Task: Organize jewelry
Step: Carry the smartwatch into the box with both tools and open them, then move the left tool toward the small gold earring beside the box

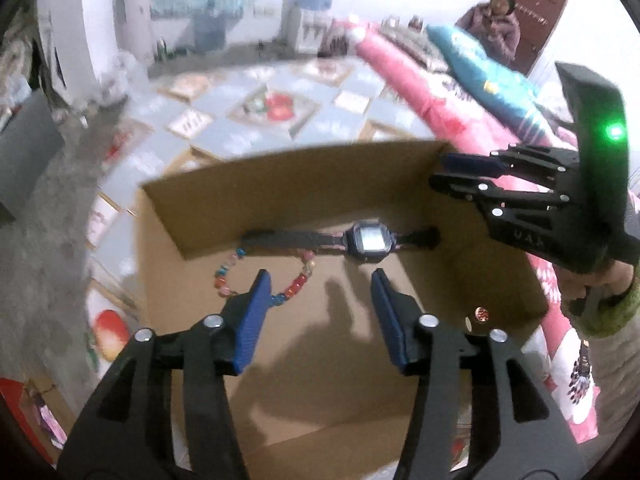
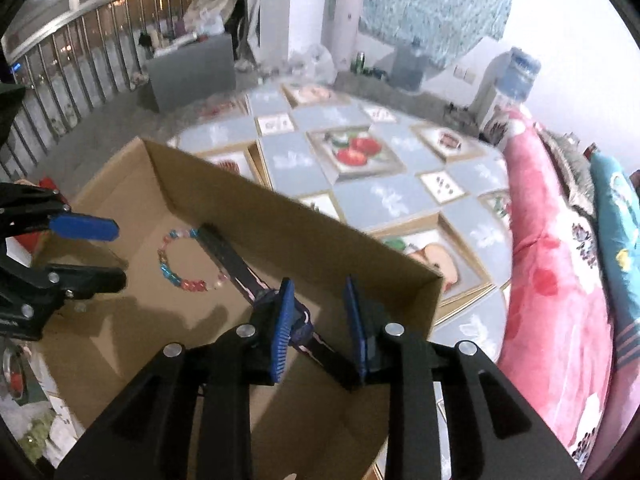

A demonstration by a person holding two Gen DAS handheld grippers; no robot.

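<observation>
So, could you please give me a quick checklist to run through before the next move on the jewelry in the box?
1. Left tool open and empty: ok.
2. Right tool open and empty: ok.
3. Watch lies flat in the box by the far wall: ok.
4. Bracelet in the box, touching the watch strap: ok.
5. Bracelet free of the left tool: cannot tell, one finger covers part of it.
6. Small round piece identified: cannot tell, too small.

In the cardboard box (image 1: 304,184) before me lie 2 pieces: the watch (image 1: 366,239) along the far wall, the bead bracelet (image 1: 298,284) just in front, touching its strap, left of its face.
</observation>
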